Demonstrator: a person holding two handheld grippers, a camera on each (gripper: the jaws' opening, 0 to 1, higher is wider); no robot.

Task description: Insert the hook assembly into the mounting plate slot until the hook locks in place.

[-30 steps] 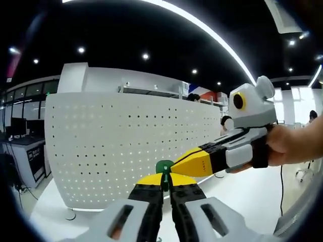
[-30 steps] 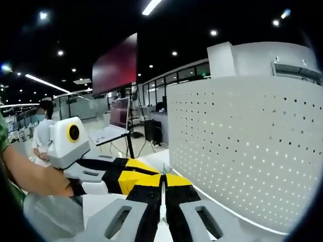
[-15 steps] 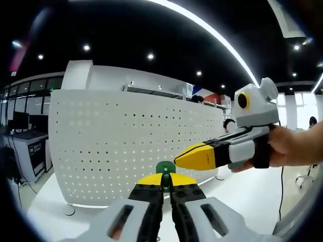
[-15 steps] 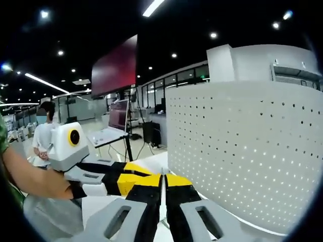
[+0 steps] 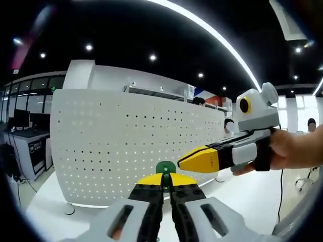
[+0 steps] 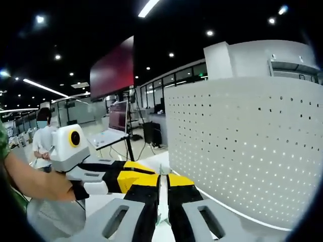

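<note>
My left gripper (image 5: 165, 187) is shut on a small green hook piece (image 5: 165, 168), whose rounded top sticks up above the yellow jaw tips. Behind it stands a white perforated mounting plate (image 5: 126, 143), upright and curved by the lens. My right gripper (image 5: 182, 163), held by a hand, comes in from the right with its yellow tip a short way right of the hook, not touching it. In the right gripper view its jaws (image 6: 163, 184) stand together with only a narrow slit between them. The left gripper (image 6: 132, 176) lies to their left and the plate (image 6: 242, 151) to the right.
The plate stands on a white table (image 5: 252, 194). Beyond are office desks with monitors (image 5: 22, 136), a laptop on a stand (image 6: 113, 133) and a large dark red screen (image 6: 113, 70). A person (image 6: 43, 136) stands far left.
In the left gripper view the right gripper has drawn back to the right, away from the green hook it was touching. The left gripper still holds the hook.
</note>
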